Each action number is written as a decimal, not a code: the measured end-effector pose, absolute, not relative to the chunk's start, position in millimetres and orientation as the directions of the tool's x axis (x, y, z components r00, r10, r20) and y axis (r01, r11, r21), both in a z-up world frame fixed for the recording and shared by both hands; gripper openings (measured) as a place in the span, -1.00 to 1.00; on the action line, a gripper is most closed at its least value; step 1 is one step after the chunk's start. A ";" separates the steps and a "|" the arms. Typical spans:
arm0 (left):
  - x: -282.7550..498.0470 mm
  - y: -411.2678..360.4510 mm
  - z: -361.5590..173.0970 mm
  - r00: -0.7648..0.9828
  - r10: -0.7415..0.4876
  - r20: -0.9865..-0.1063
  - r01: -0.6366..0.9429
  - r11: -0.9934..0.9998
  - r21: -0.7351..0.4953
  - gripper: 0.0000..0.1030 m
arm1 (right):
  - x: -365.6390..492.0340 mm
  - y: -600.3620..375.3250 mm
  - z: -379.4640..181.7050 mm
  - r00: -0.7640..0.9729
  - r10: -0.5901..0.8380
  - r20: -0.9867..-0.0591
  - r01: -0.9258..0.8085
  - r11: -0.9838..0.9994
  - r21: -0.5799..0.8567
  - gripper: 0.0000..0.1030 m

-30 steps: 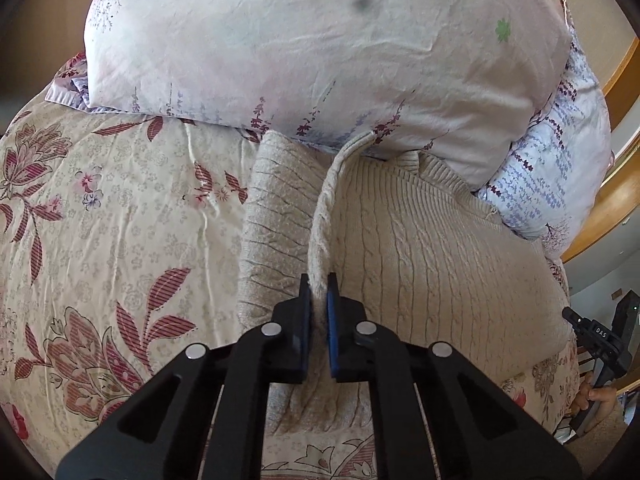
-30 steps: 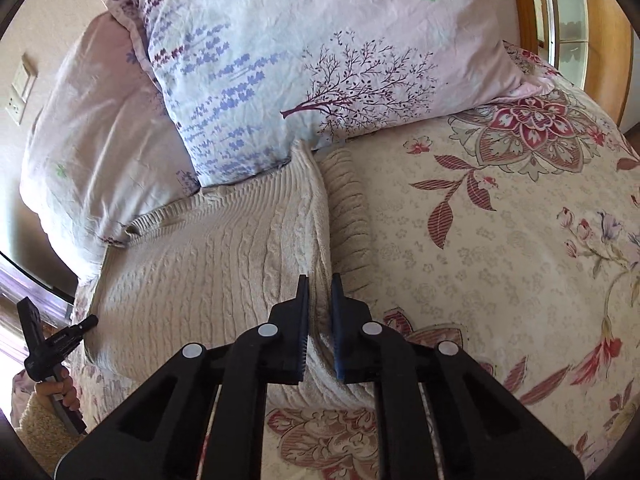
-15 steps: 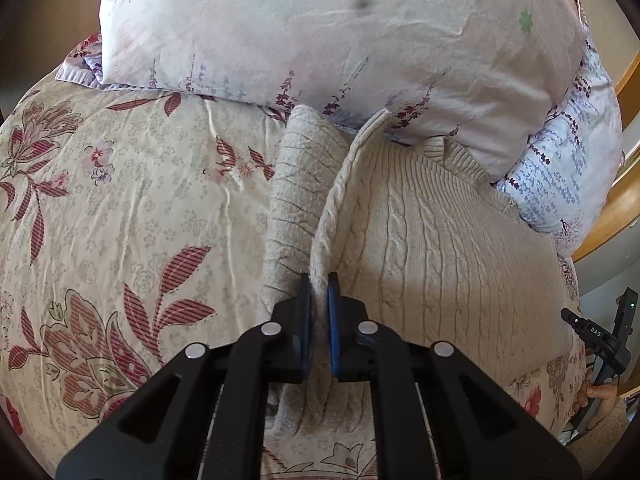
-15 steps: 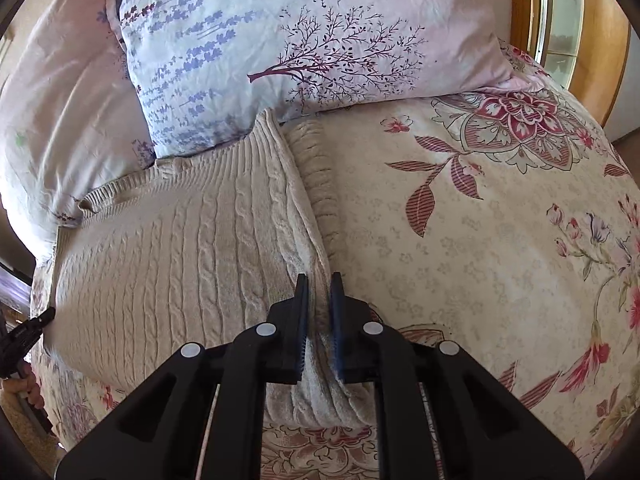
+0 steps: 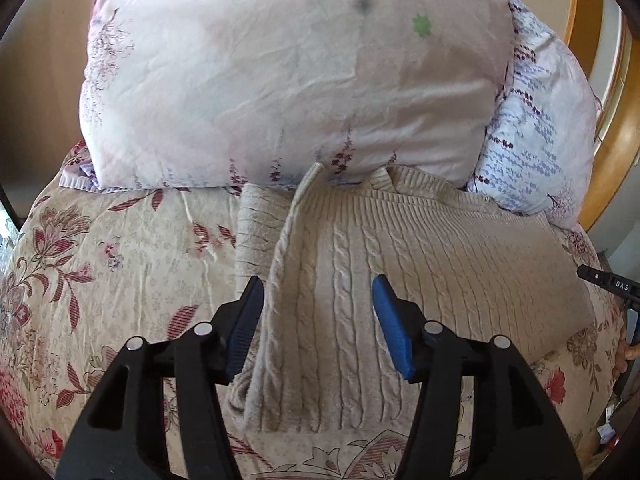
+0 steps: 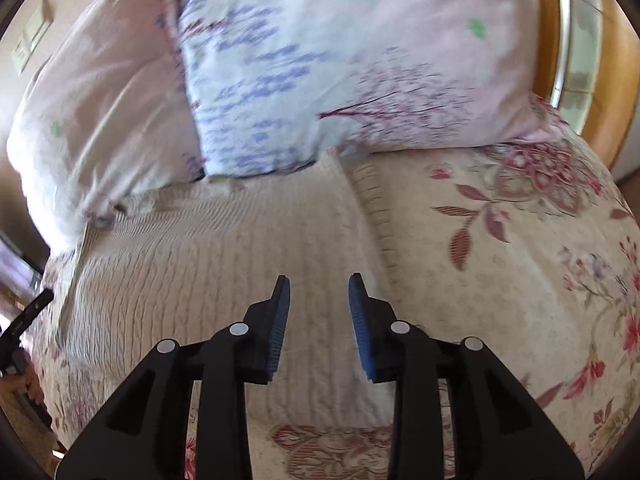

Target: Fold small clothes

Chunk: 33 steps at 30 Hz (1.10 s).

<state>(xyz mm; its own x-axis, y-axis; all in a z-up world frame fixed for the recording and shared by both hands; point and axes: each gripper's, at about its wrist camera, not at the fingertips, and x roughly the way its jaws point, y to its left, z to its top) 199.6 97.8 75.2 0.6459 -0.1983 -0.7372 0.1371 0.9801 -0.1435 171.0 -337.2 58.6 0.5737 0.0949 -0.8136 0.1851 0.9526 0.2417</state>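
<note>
A cream cable-knit sweater (image 5: 420, 272) lies flat on the floral bedspread, its top edge against the pillows. Its left side is folded inward, with a ribbed sleeve (image 5: 256, 232) lying beside the fold. My left gripper (image 5: 318, 300) is open and empty, its jaws astride the folded left edge. In the right wrist view the sweater (image 6: 208, 272) fills the middle, its right side folded in with a ribbed strip (image 6: 376, 208) beside it. My right gripper (image 6: 318, 300) is open and empty above the folded right edge.
Two pale floral pillows (image 5: 288, 72) (image 6: 340, 72) stand at the head of the bed. A wooden bed frame (image 5: 612, 168) curves along the right. The floral bedspread (image 5: 112, 264) (image 6: 520, 264) extends beyond each side of the sweater. The right gripper's tip (image 5: 608, 282) shows at the right edge.
Both grippers were shut on the sweater's side edges and have now opened and let go. The folded edges lie on the sweater. The right view is blurred from motion.
</note>
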 end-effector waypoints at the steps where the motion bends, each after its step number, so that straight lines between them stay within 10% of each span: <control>1: 201.5 94.7 71.1 0.633 -0.200 -0.748 0.141 0.980 -0.143 0.10 | 174.8 -329.7 55.4 0.560 0.103 -0.822 0.164 0.959 0.232 -0.37; 23: 242.4 169.6 38.2 0.454 -0.375 -0.808 -0.028 0.901 -0.434 0.13 | 200.7 -249.1 52.7 0.485 0.134 -0.864 -0.004 0.989 0.151 0.07; 33: 250.9 173.9 24.7 0.461 -0.467 -0.755 -0.050 0.835 -0.547 -0.16 | 205.0 -235.8 48.8 0.467 0.154 -0.871 -0.036 0.987 0.155 0.20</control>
